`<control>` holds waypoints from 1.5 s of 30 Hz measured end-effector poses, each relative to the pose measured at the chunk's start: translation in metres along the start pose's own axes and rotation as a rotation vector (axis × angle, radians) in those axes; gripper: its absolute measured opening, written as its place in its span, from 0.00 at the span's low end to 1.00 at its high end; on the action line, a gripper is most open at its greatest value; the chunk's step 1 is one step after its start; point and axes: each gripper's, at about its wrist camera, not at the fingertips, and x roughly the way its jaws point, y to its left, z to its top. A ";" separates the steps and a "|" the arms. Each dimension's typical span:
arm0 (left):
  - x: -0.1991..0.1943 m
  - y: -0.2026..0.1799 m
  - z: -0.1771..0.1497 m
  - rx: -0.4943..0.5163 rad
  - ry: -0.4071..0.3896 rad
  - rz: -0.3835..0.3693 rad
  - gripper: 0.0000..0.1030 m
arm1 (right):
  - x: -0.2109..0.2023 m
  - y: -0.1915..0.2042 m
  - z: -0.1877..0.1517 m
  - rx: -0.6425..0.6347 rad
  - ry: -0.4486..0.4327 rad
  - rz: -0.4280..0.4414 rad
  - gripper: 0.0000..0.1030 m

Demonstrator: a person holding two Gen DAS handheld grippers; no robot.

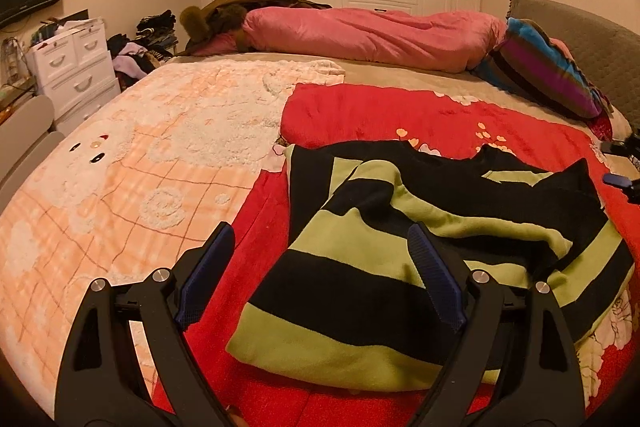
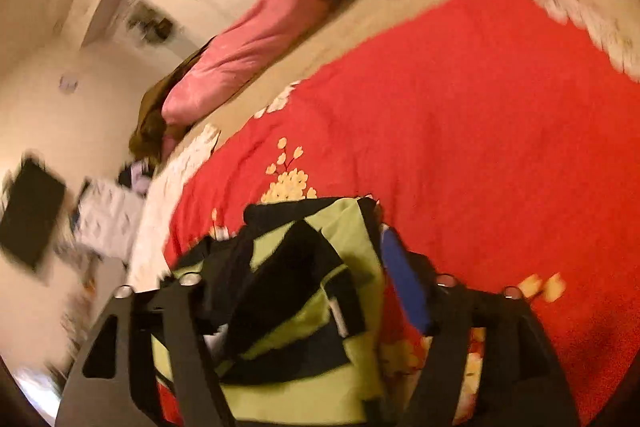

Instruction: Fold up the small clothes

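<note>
Left tongs (image 1: 320, 239) gape over striped sweater (image 1: 400, 267) on red blanket (image 1: 460, 119).

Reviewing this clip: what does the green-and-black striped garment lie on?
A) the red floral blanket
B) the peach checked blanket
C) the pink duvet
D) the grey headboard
A: the striped garment lies on the red floral blanket, with the peach checked blanket off to its left and the pink duvet far behind.

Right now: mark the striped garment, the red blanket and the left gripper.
striped garment (image 1: 352, 287): left wrist view, on a black stripe of its near folded part.
red blanket (image 1: 460, 119): left wrist view, on bare red fabric beyond the garment.
left gripper (image 1: 320, 239): left wrist view, midway between its open fingertips.
</note>
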 end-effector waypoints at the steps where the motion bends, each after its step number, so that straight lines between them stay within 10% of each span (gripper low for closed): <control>1: 0.001 0.000 0.001 -0.001 -0.001 -0.002 0.79 | -0.003 0.003 -0.002 -0.043 0.001 -0.001 0.70; 15: 0.015 0.003 0.024 -0.090 0.051 -0.030 0.79 | 0.048 0.037 -0.025 -0.455 0.152 -0.062 0.77; 17: 0.021 0.003 0.029 -0.108 0.069 -0.047 0.80 | 0.055 0.033 -0.023 -0.424 0.163 -0.033 0.31; 19: 0.027 0.002 0.033 -0.118 0.084 -0.055 0.83 | 0.054 0.026 -0.017 -0.366 0.153 -0.039 0.10; 30: 0.086 -0.012 0.042 -0.056 0.164 -0.100 0.83 | 0.037 0.021 -0.013 -0.326 0.097 -0.011 0.13; 34: 0.101 -0.020 0.039 -0.026 0.191 -0.102 0.82 | 0.038 0.033 -0.014 -0.400 0.105 -0.035 0.36; 38: 0.103 -0.022 0.036 -0.005 0.185 -0.138 0.65 | 0.048 0.037 -0.017 -0.441 0.136 -0.061 0.41; 42: 0.095 -0.033 0.034 0.070 0.151 -0.152 0.15 | 0.059 0.038 -0.021 -0.436 0.159 -0.084 0.39; 45: 0.085 -0.034 0.033 0.086 0.127 -0.149 0.04 | 0.062 0.034 -0.022 -0.397 0.163 -0.091 0.10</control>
